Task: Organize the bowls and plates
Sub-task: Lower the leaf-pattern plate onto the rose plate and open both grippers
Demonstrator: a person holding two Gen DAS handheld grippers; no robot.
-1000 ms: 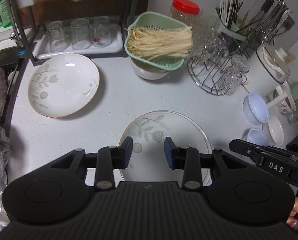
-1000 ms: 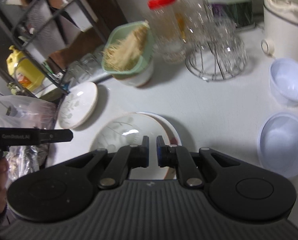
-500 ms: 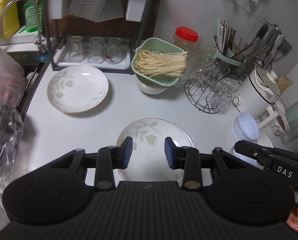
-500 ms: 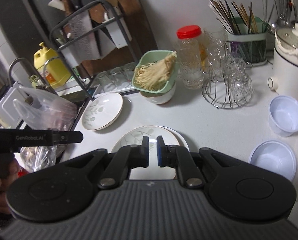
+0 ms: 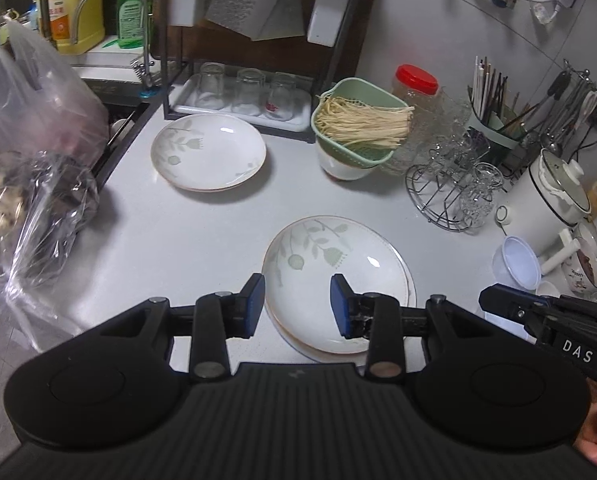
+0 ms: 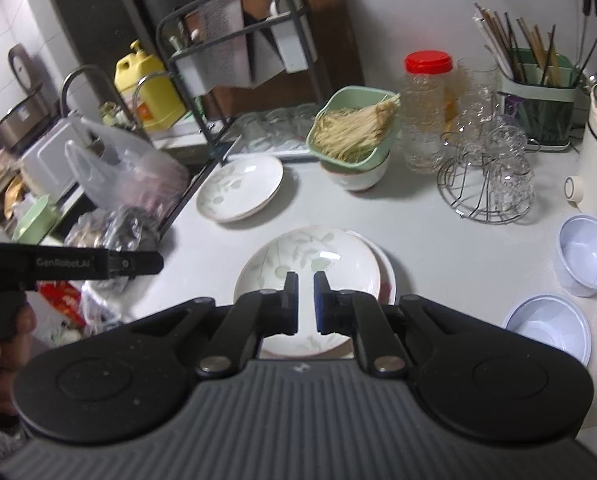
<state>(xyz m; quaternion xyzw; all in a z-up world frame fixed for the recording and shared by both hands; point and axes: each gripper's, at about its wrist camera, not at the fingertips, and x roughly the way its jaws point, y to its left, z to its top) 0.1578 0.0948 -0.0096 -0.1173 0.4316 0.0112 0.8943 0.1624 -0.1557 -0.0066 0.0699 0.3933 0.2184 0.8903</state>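
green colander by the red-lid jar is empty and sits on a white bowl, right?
Not empty. In the left wrist view the green colander holds a bundle of pale noodles. The rest holds: it sits on a white bowl, next to the red-lidded jar.

We see bare worktop [image 5: 186, 240] between the two plates [image 5: 208, 152] [image 5: 334, 276]; plastic bags [image 5: 38, 184] crowd the left edge; a wire glass rack [image 5: 454, 192] and small bowls [image 6: 586, 254] hem the right.

The lower plate [image 5: 408, 280] shows only as a sliver under the floral plate [image 5: 330, 280].
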